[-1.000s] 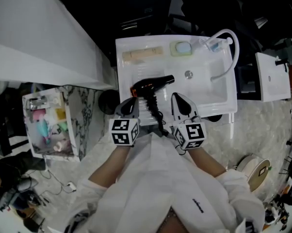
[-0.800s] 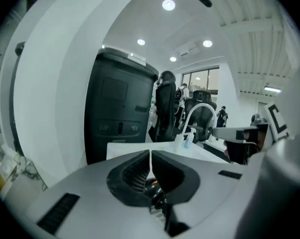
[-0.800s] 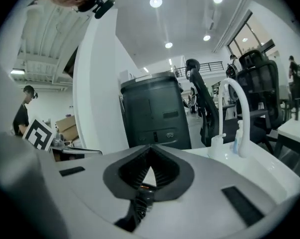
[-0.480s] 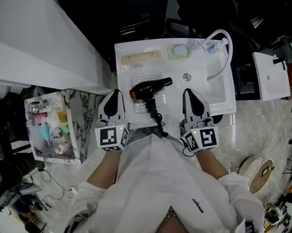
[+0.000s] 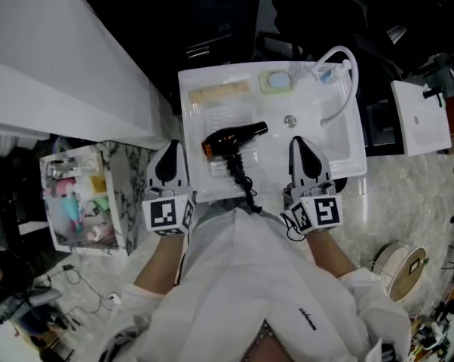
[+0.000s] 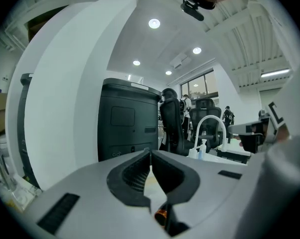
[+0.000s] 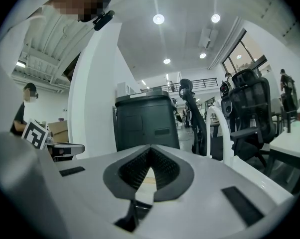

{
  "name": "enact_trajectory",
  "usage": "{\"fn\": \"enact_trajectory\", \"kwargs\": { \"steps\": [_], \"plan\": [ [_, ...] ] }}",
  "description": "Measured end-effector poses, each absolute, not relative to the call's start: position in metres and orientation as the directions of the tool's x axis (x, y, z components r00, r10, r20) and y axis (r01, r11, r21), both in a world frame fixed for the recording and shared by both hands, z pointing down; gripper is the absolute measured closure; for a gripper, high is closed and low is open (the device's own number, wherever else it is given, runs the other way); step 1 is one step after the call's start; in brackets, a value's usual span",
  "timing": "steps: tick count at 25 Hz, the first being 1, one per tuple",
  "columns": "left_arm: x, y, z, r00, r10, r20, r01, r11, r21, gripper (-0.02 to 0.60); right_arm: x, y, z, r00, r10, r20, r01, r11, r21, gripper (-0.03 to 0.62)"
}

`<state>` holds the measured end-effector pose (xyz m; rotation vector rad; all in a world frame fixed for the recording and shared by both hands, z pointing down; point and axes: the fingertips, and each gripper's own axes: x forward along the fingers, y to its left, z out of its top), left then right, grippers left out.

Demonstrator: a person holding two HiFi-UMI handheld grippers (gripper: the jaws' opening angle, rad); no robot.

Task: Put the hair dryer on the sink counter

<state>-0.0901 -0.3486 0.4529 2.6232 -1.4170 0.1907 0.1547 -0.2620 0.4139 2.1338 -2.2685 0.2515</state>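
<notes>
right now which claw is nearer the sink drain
Right. In the head view the right claw sits just short of the drain; the left claw is over at the sink counter's left edge, beyond the hair dryer.

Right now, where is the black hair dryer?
In the head view, the black hair dryer lies on the white sink counter, left of the basin's metal drain, between the left tool and the right tool.

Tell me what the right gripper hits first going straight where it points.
Probably the dark cabinet behind the sink; the right gripper seems to aim over it, left of the faucet. Depth unclear.
</notes>
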Motion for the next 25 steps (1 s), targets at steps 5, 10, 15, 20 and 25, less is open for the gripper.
{"fn": "enact_trajectory", "kwargs": {
  "steps": [5, 10, 15, 20, 25],
  "plan": [
    [-0.0897, -0.3483, 0.4563, 0.547, -0.815, 0.193, -0.836, -0.543, 0.079, 0.548, 0.1559, -0.2623, 0.4153, -0.071, -0.988, 0.134, -0.993, 0.057, -0.107, 0.577],
    [-0.0875, -0.3498, 0.4567, 0.555, -0.809, 0.195, -0.831, -0.549, 0.087, 0.548, 0.1572, -0.2623, 0.4175, -0.056, -0.986, 0.155, -0.995, 0.043, -0.087, 0.577],
    [-0.0866, -0.3481, 0.4589, 0.556, -0.807, 0.198, -0.831, -0.549, 0.095, 0.548, 0.1558, -0.2621, 0.4172, -0.05, -0.985, 0.167, -0.996, 0.038, -0.078, 0.577],
    [-0.0865, -0.3457, 0.4589, 0.559, -0.805, 0.198, -0.829, -0.55, 0.1, 0.548, 0.1576, -0.2584, 0.421, -0.044, -0.985, 0.168, -0.997, 0.032, -0.077, 0.577],
    [-0.0866, -0.3433, 0.4587, 0.559, -0.805, 0.201, -0.829, -0.55, 0.102, 0.548, 0.1564, -0.2558, 0.4225, -0.047, -0.984, 0.173, -0.996, 0.033, -0.084, 0.577]
  ]
}}
